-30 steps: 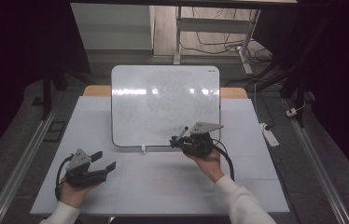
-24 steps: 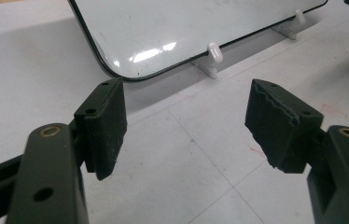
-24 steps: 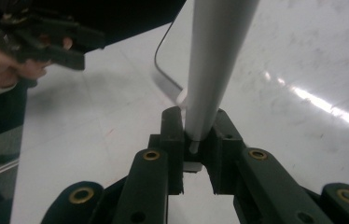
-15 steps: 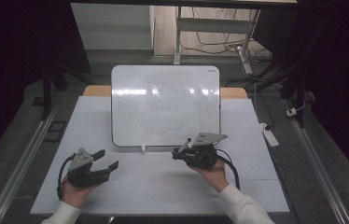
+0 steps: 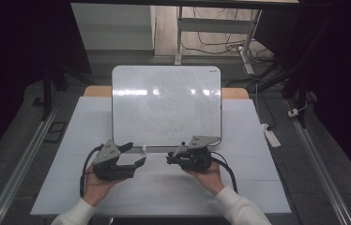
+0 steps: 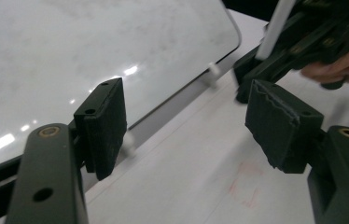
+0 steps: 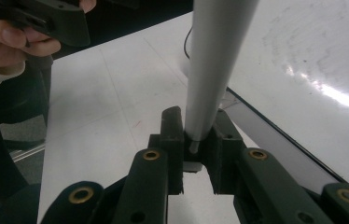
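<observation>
At a white-topped counter (image 5: 258, 187), a person's right claw (image 5: 176, 157) is clamped on a slim white marker pen (image 7: 214, 70), its pads pinching the pen's lower end just off the near edge of a white, round-cornered whiteboard (image 5: 166, 105) that lies flat in the middle of the counter. From the right gripper view the pen's long axis runs up and away from the claw, roughly in line with the jaws, with a small nub at its gripped end seated between the pads; which end is the writing tip cannot be told. From the high view the pen is a thin pale sliver slanting up and toward the board. The left claw (image 5: 136, 154) hangs wide apart and empty just left of its partner, near the board's near edge and one of the small white pegs (image 6: 212, 74) along its grey frame. The board's surface shows only faint grey smudges and no fresh line, so the work appears to be at an early stage: the pen is in hand, and any uncapping, writing or setting down seems yet to come. Faint red marks stain the counter near the left claw.
</observation>
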The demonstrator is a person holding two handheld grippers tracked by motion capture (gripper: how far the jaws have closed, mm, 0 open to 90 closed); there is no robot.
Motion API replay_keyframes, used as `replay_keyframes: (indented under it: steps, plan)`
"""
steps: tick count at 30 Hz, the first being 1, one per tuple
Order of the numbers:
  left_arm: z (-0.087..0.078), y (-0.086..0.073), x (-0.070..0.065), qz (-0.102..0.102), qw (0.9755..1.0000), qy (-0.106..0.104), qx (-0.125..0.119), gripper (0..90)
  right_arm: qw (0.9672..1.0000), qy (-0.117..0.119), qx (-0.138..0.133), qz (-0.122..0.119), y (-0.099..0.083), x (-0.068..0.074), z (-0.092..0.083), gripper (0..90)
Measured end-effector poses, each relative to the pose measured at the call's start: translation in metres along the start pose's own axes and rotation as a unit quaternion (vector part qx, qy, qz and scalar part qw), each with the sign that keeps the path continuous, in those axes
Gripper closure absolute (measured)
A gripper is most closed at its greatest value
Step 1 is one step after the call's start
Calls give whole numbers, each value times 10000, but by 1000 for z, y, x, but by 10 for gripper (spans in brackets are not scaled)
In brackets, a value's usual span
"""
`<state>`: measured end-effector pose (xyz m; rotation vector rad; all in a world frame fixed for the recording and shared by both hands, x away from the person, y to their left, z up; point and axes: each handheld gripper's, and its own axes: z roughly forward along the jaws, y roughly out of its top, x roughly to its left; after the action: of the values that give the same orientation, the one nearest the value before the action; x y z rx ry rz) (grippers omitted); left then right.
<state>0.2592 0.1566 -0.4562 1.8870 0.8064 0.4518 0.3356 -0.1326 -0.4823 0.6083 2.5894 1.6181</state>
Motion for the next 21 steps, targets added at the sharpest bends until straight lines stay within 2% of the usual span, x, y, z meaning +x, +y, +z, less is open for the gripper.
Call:
replay_keyframes:
  steps: [9,17,21]
  plan:
    - [28,27,-13,144,9994,-313,-13,323,10000,28,-11,45,-1,0,1,776]
    - [47,39,-21,240,9981,-566,-15,394,9999,69,8,141,-2,-1,3,775]
    - [56,42,-26,343,9964,-772,-27,452,9998,112,40,161,-2,-1,5,776]
